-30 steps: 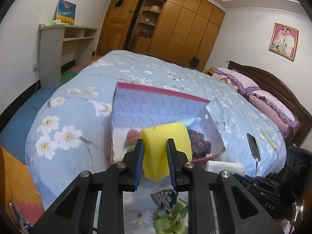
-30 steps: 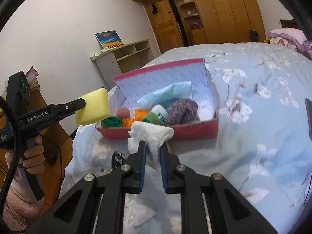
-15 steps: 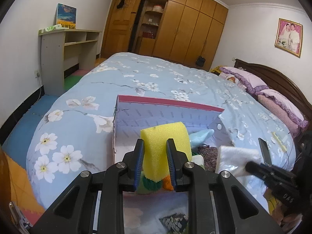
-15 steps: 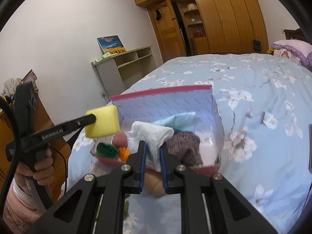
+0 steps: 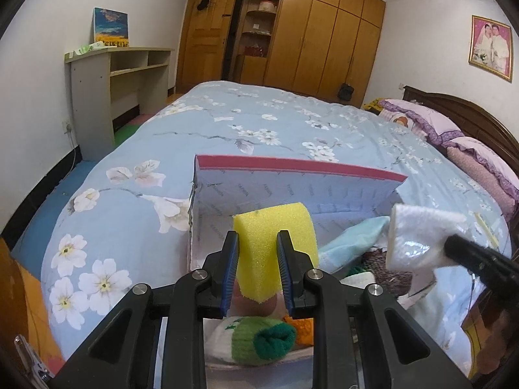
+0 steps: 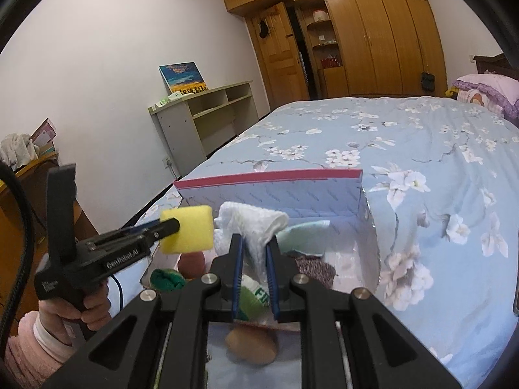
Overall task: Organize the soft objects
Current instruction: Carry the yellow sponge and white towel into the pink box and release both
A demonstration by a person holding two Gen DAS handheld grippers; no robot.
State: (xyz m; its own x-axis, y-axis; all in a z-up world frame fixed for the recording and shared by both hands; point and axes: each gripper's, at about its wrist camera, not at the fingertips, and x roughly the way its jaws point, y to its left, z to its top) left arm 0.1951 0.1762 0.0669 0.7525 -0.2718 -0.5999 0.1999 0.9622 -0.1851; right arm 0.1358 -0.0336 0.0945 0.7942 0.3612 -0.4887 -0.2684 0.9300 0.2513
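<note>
Over the pink-rimmed box (image 5: 301,168) on the bed (image 5: 259,129), my left hand-held gripper (image 5: 258,270) pinches a yellow sponge (image 5: 274,243); beside it, my right hand-held gripper (image 6: 254,267) pinches a white cloth (image 6: 256,223) above rolled socks (image 5: 259,340) inside the box.

1. Yellow foam sponge block (image 5: 274,253), squeezed in the left tool (image 5: 257,270), hangs above the open pink-rimmed cardboard box (image 5: 292,188) on the bed.
2. White folded cloth (image 6: 256,227), pinched in the right tool (image 6: 254,272), sits over the box too.
3. Inside: green knitted sock (image 5: 259,343), pale blue cloth (image 5: 353,243), purple knit (image 6: 314,267).
</note>
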